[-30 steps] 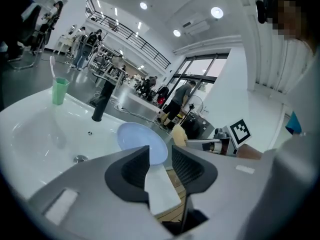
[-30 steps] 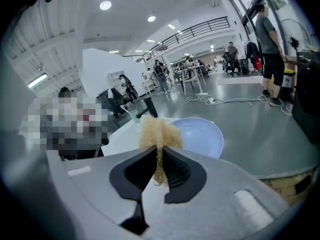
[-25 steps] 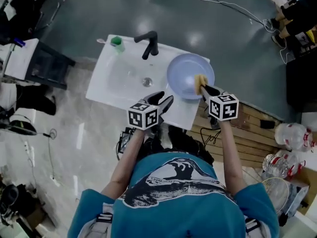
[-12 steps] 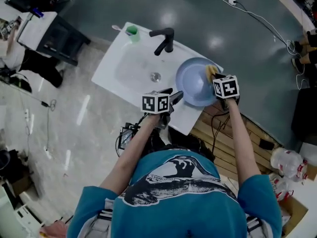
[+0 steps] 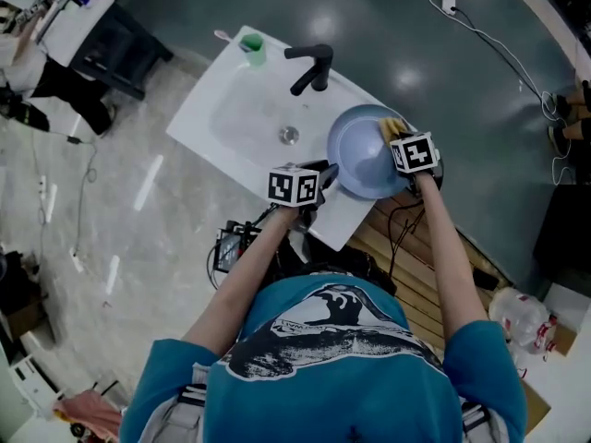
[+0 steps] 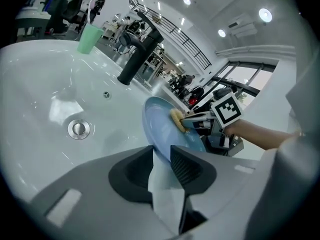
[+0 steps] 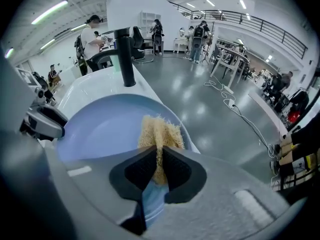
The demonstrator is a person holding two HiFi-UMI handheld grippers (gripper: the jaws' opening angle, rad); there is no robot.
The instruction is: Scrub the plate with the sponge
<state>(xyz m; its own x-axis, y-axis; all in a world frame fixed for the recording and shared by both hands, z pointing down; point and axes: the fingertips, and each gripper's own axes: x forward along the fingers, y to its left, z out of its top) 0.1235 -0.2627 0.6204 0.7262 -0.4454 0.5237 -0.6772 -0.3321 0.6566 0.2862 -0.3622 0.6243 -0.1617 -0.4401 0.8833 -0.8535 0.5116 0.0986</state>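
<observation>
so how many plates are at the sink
1: the blue plate, tilted over the sink's right end, with the sponge against it. No other shows; one could be hidden.

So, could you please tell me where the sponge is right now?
In the head view the sponge sits at the upper-right rim of the blue plate, pinched in the right claw, right of the faucet.

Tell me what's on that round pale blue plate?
A yellow fibrous sponge, pinched in the right gripper, lies against the round pale blue plate. The patch under the sponge is covered.
</observation>
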